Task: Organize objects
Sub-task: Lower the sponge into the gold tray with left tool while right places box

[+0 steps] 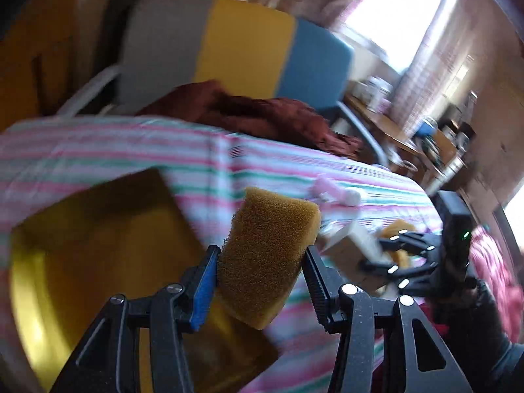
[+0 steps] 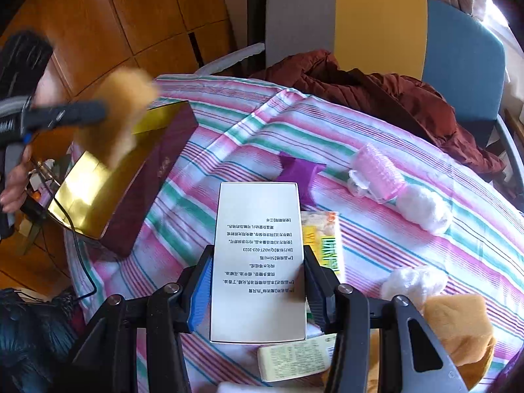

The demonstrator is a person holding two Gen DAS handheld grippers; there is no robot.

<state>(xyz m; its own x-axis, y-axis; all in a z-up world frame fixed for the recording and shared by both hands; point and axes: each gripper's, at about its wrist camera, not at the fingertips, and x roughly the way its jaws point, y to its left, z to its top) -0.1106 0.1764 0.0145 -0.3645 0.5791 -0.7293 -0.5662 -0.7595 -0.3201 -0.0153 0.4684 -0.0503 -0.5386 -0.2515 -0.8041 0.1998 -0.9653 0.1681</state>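
Note:
My left gripper (image 1: 260, 258) is shut on a tan sponge (image 1: 268, 252) and holds it above the open gold-lined box (image 1: 98, 262). In the right wrist view the sponge (image 2: 121, 111) shows blurred over the box (image 2: 108, 183), held by the left gripper (image 2: 65, 114). My right gripper (image 2: 257, 278) is shut on a white printed carton (image 2: 258, 262) just above the striped cloth (image 2: 393, 245). The right gripper also shows in the left wrist view (image 1: 393, 255), holding the carton (image 1: 353, 249).
On the cloth lie a pink roller (image 2: 376, 167), cotton balls (image 2: 422, 209), a purple piece (image 2: 299, 173), yellow packets (image 2: 324, 242), a label pack (image 2: 294, 357) and a tan plush (image 2: 458, 330). A maroon jacket (image 2: 376, 95) lies on the multicolour chair (image 2: 380, 19).

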